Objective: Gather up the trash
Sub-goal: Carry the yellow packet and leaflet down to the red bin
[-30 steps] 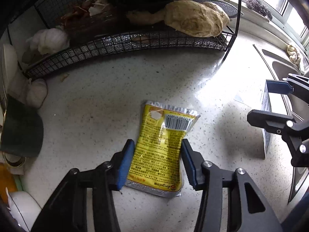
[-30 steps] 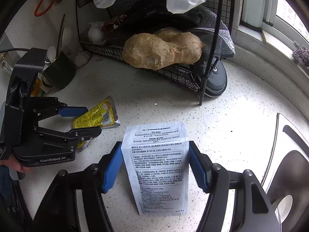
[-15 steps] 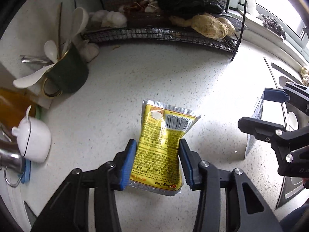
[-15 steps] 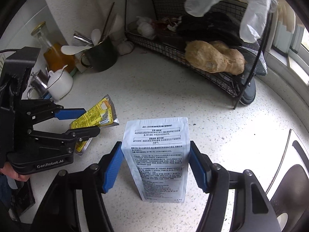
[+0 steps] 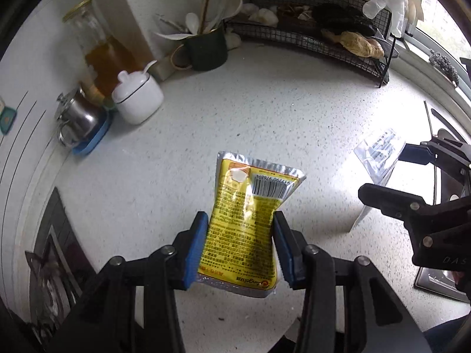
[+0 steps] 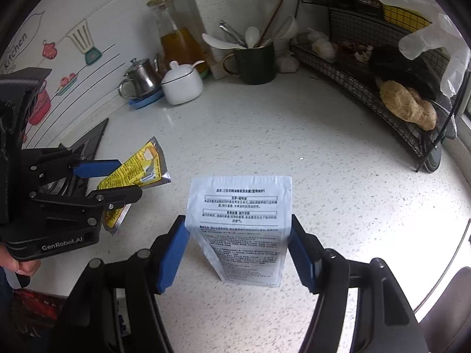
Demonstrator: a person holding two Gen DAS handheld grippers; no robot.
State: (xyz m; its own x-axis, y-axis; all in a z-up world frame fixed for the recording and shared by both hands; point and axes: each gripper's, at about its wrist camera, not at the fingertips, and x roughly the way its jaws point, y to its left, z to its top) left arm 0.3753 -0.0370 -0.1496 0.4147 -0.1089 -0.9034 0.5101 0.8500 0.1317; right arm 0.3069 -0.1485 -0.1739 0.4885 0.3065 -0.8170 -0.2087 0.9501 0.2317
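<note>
My left gripper (image 5: 240, 245) is shut on a yellow foil sachet (image 5: 247, 223) with a barcode and holds it above the speckled white counter (image 5: 235, 123). The right wrist view shows that gripper (image 6: 117, 178) and sachet (image 6: 138, 170) at the left. My right gripper (image 6: 240, 248) is shut on a white printed pouch (image 6: 244, 226), held off the counter. The left wrist view shows the right gripper (image 5: 391, 173) and the pouch (image 5: 378, 153) at the right.
A black wire rack (image 6: 368, 82) with ginger (image 6: 407, 106) and garlic stands at the back right, a white glove (image 6: 435, 41) hanging on it. A green utensil mug (image 6: 257, 61), white sugar pot (image 6: 181, 85), steel pitcher (image 6: 141, 79) and oil bottle (image 6: 176, 38) line the back wall. A sink (image 5: 447, 182) lies at the right.
Both grippers have lifted and pulled back from the rack with their packets held; the sachet and the pouch left the counter, and more of the back wall came into view.
</note>
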